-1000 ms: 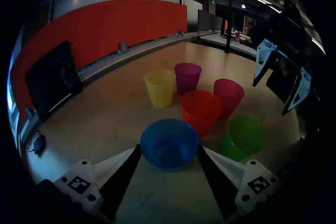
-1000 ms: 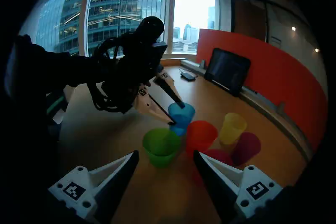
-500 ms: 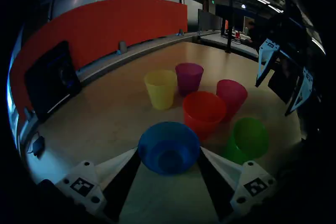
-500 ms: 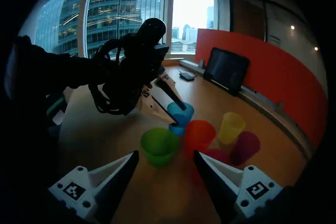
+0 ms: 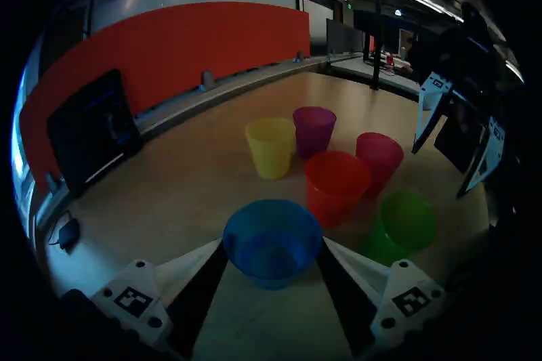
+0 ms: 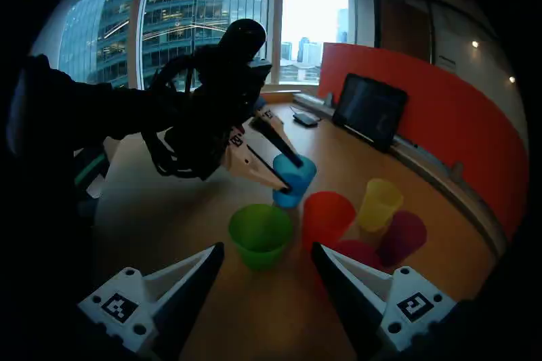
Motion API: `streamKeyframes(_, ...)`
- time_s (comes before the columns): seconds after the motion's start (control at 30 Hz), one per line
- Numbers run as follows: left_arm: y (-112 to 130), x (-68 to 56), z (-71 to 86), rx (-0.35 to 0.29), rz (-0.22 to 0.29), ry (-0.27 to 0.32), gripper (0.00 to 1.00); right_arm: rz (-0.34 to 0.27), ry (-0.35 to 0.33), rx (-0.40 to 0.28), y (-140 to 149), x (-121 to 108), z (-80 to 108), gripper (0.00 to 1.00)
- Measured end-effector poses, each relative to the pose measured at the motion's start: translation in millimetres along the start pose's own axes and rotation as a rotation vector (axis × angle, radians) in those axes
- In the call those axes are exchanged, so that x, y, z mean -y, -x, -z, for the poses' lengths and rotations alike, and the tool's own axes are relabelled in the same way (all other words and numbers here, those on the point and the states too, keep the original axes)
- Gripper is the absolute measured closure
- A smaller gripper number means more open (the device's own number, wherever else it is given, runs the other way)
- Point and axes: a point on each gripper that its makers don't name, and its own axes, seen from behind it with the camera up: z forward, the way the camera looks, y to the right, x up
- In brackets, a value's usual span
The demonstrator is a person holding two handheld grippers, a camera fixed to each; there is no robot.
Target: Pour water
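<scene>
My left gripper (image 5: 272,244) is shut on a blue cup (image 5: 272,239), one finger on each side of its wall. In the right gripper view a gloved hand holds that left gripper (image 6: 293,175), and the blue cup (image 6: 294,180) hangs slightly tilted above the wooden table (image 6: 169,212). Behind it stand a red cup (image 5: 335,186), a green cup (image 5: 404,224), a yellow cup (image 5: 271,147), a purple cup (image 5: 314,129) and a magenta cup (image 5: 379,160). My right gripper (image 6: 267,259) stands open just short of the green cup (image 6: 261,232), and it shows again as the right gripper (image 5: 439,173) beyond the cups.
A dark tablet (image 6: 369,112) leans against the red wall (image 6: 467,137), with a small dark device (image 6: 306,119) beside it on the table. Large windows lie behind the person's arm (image 6: 81,117). The table's near edge runs along the left (image 5: 47,252).
The blue cup has risen a little off the table in my left gripper and tilted slightly. My right gripper has stayed open in place.
</scene>
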Motion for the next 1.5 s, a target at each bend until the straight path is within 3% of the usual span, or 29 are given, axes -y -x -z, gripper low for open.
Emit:
streamKeyframes(0.4,-31,7.8,36.1,-0.104,0.033,-0.032,0.13,0.032,-0.007,0.045,13,0,-28.7,0.0)
streamKeyframes(0.7,-42,14.0,61.2,-0.15,0.03,-0.065,0.13,0.063,-0.009,0.068,18,-1,-47.2,0.0)
streamKeyframes(1.07,-51,12.2,86.9,-0.189,0.029,-0.086,0.13,0.075,-0.03,0.066,12,3,-67.1,0.0)
streamKeyframes(1.5,-55,10.7,105.9,-0.223,0.036,-0.108,0.13,0.049,-0.014,0.043,6,3,-70.6,0.06)
